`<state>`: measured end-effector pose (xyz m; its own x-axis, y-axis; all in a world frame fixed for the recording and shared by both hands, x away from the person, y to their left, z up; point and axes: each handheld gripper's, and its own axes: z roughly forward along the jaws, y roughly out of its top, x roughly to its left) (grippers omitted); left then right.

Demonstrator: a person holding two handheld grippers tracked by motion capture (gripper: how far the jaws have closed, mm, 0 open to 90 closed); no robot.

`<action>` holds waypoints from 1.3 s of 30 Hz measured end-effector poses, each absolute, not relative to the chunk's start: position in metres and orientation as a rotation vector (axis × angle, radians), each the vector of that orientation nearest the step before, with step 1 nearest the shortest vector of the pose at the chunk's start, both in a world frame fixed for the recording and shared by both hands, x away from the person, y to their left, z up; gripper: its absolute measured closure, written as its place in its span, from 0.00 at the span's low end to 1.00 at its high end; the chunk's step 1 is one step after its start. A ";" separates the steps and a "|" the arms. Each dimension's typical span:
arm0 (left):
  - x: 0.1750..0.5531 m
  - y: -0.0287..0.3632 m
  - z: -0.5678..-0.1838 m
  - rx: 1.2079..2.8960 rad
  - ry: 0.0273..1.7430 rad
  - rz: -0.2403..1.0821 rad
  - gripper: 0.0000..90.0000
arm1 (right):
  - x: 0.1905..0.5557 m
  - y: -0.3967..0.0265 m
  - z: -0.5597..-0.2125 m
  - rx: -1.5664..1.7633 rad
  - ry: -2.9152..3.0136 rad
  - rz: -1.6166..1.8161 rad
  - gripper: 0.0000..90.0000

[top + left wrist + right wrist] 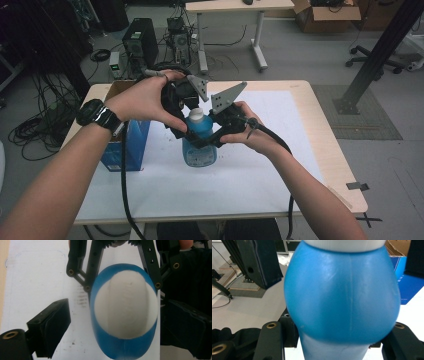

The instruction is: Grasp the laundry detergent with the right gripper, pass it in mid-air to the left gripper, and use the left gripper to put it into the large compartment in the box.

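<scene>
Right tool [207, 141] clamped on body of blue plastic bottle with white screw cap [199, 144], held upright on white-covered tabletop [260, 170] so cap can be worked. Left tool [110, 322] poised over cap, jaws apart, pads clear. Left gripper view: top-down alignment. High view: blue cardboard box [131, 145] beside bottle.

A blue plastic bottle [199, 145] with a white screw cap [195, 114] stands upright near the middle of the surface, on its white sheet. Its shoulder bulges round and deep blue under the cap, a faint mould seam runs down it, and the lower body looks paler with a label
</scene>
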<state>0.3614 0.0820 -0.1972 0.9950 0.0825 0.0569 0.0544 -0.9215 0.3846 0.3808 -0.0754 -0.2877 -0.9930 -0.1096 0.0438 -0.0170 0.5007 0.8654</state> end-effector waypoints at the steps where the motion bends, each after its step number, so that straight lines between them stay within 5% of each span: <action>1: 0.361 0.082 -0.197 2.745 0.098 0.101 0.10 | 0.381 -0.075 -0.288 0.112 -2.640 -1.521 0.48; 39: 0.360 0.079 -0.198 2.765 0.116 0.094 0.22 | 0.377 -0.076 -0.287 0.112 -2.653 -1.520 0.48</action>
